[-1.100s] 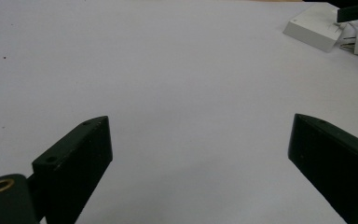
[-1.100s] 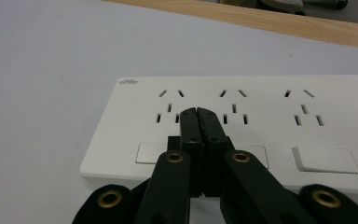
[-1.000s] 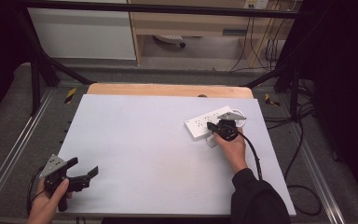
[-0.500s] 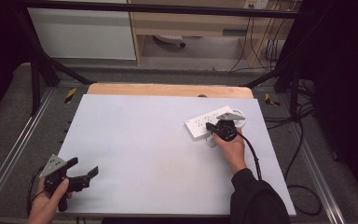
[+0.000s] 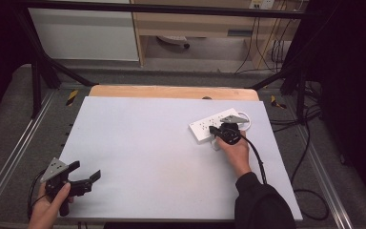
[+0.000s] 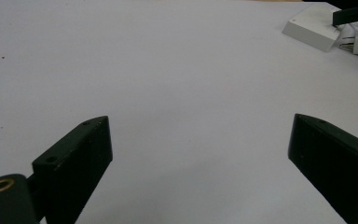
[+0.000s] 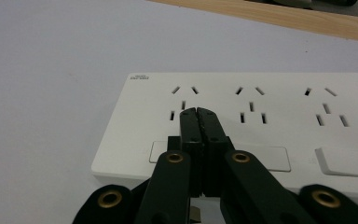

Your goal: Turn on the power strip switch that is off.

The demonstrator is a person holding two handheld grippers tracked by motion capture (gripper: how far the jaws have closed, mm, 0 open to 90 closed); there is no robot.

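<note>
Right gripper [image 5: 213,129] sits over the white power strip [image 5: 208,127] at the right-rear part of the white table top [image 5: 143,157]. In the right gripper view its jaws are pressed together with nothing between them, tips [image 7: 199,114] above the strip's top face, near the first socket group at the end carrying the small printed label [image 7: 141,78]. Can't tell if the tips touch the plastic or sit just above it. Row of rocker switches [image 7: 345,162] runs along the strip's near edge, directly under the jaws.

A small white plug-like block [image 6: 355,40] lies just beside the strip on the near side; from the left gripper view it's touching or nearly touching the strip [image 6: 313,29]. White cable [image 5: 246,119] loops off the strip's far end.

Left gripper [image 5: 95,174] is at the front-left corner of the table, well apart from the strip. Jaws spread wide, nothing in them, just bare table surface between them. It points across the table toward the strip. Grey three-cornered plate [image 5: 54,168] on top, the person's left hand [image 5: 52,202] around the handle.

Person's right hand [image 5: 236,150] is behind the right gripper, dark sleeve [image 5: 262,205] at the table's front edge.
</note>
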